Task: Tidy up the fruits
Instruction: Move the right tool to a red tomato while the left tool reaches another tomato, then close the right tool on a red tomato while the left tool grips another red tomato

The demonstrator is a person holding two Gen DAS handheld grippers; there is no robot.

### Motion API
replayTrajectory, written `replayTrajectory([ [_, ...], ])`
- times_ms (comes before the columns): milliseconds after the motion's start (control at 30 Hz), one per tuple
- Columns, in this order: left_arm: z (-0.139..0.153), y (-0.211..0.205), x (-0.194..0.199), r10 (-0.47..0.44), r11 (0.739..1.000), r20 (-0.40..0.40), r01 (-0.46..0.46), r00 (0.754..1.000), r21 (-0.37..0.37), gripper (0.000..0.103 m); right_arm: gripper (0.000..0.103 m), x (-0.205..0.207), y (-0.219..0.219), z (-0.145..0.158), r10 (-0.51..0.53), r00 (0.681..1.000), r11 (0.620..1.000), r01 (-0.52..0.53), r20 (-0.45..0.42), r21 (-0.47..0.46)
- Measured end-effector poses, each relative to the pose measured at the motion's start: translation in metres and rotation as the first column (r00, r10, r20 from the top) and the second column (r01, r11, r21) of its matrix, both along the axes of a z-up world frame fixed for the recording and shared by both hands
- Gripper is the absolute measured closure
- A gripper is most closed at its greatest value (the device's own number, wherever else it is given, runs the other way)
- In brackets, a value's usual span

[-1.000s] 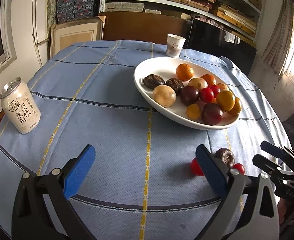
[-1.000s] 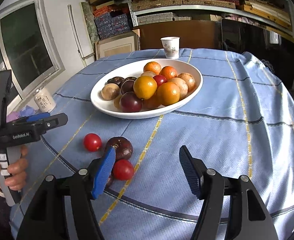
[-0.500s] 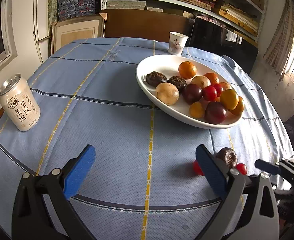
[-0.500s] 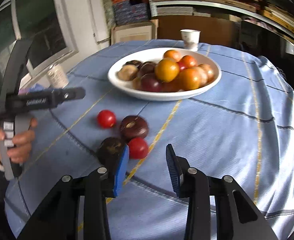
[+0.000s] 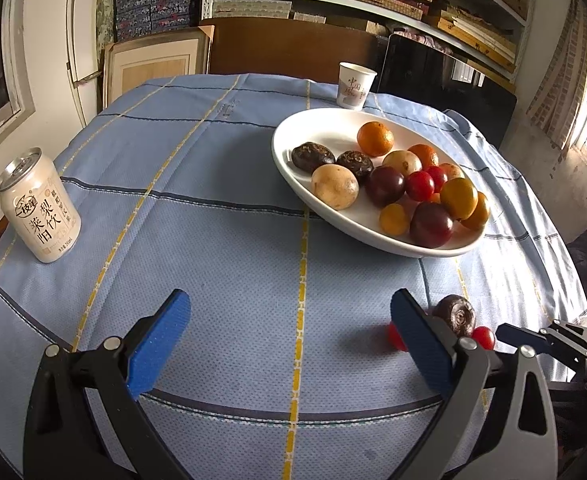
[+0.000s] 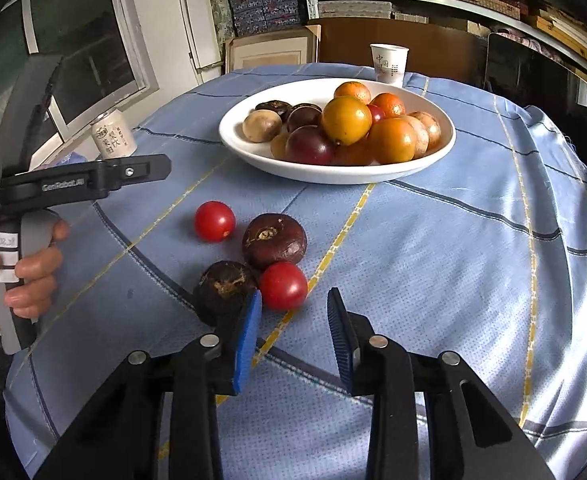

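- Four fruits lie loose on the blue tablecloth [image 6: 433, 264] short of the white bowl [image 6: 253, 152]: a red tomato [image 6: 214, 221] out on the left, a dark round fruit [image 6: 274, 241] beside it, a second dark fruit [image 6: 223, 290] nearer the camera, and a near tomato [image 6: 282, 285] touching both dark ones
- The right gripper [image 6: 294, 334] points down at this cluster; its jaws have just been closing and now stand narrow, with only cloth between the blue pads
- Its left pad [image 6: 247, 340] overlaps the second dark fruit in the right wrist view; whether it touches it I cannot tell
- The near tomato looks like the target: it sits just ahead of the gap, slightly left of centre
- To grip it well, the gripper should probably shift a little left and forward so the pads straddle the tomato at its widest part, not its top
- The gap looks barely wider than the tomato, so a slight reopening may be needed before going down
- Likely risk: nudging the round fruits so they roll across the cloth
- The squeeze should be gentle, as tomato skin looks soft
- The left gripper [image 5: 289, 328] hovers wide open and empty over bare cloth, well apart from the can [image 5: 39, 208]
- The bowl is already heaped, so the free white space on its left side seems the best drop spot
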State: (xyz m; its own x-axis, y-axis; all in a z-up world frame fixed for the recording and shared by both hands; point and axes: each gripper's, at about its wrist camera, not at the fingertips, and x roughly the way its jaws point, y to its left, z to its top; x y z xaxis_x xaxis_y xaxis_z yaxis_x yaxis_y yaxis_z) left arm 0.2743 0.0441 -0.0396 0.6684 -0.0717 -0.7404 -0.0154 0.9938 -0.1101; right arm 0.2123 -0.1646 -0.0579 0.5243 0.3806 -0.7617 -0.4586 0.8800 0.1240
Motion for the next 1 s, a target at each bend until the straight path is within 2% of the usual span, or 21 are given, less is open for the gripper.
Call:
replayTrajectory([
  [200,0.001,0.001,0.000,-0.002,1.000,-0.004,0.002,1.000,-0.014,0.005,0.070,0.008,0.004,-0.003,0.000,1.000,1.000,0.001,-0.021,0.011],
  [333,0.001,0.001,0.000,-0.002,1.000,-0.004,0.002,1.000,-0.015,0.005,0.076,0.012,0.009,-0.007,0.011,0.999,1.000,-0.011,-0.041,0.016],
  [467,0.001,0.000,-0.001,-0.004,1.000,-0.004,0.004,1.000,-0.014,0.005,0.078,0.006,0.004,0.001,-0.002,1.000,0.999,0.002,-0.006,0.035],
  [567,-0.001,-0.009,-0.002,-0.060,0.998,-0.011,0.060,0.998,-0.024,0.005,0.077,0.005,-0.011,0.009,-0.062,0.998,0.996,0.060,0.024,0.069],
  [667,-0.007,-0.029,-0.003,-0.169,0.985,-0.034,0.168,0.985,-0.033,0.005,0.077,0.008,-0.020,0.011,-0.102,0.995,0.991,0.101,0.013,0.089],
  [733,-0.010,-0.043,-0.005,-0.221,0.975,-0.033,0.221,0.975,0.005,0.006,0.077,0.010,-0.024,0.010,-0.115,0.993,0.988,0.115,-0.006,0.103],
  [767,-0.012,-0.048,-0.005,-0.233,0.972,-0.031,0.234,0.972,0.030,0.009,0.077,0.010,-0.025,0.010,-0.119,0.993,0.987,0.120,-0.010,0.105],
  [833,-0.016,-0.057,-0.005,-0.267,0.962,-0.045,0.269,0.963,0.042,0.029,0.077,0.010,-0.027,0.011,-0.123,0.992,0.986,0.123,-0.009,0.110],
  [867,-0.019,-0.059,-0.004,-0.281,0.959,-0.059,0.283,0.958,0.031,0.030,0.077,0.009,-0.028,0.012,-0.124,0.992,0.986,0.124,-0.009,0.114],
  [933,-0.024,-0.059,-0.001,-0.292,0.956,-0.076,0.294,0.954,0.018,0.041,0.077,0.008,-0.029,0.013,-0.127,0.992,0.985,0.127,-0.008,0.119],
  [1000,-0.027,-0.061,0.001,-0.301,0.953,-0.088,0.303,0.950,0.007,0.043,0.077,0.008,-0.029,0.014,-0.130,0.991,0.984,0.130,-0.008,0.119],
])
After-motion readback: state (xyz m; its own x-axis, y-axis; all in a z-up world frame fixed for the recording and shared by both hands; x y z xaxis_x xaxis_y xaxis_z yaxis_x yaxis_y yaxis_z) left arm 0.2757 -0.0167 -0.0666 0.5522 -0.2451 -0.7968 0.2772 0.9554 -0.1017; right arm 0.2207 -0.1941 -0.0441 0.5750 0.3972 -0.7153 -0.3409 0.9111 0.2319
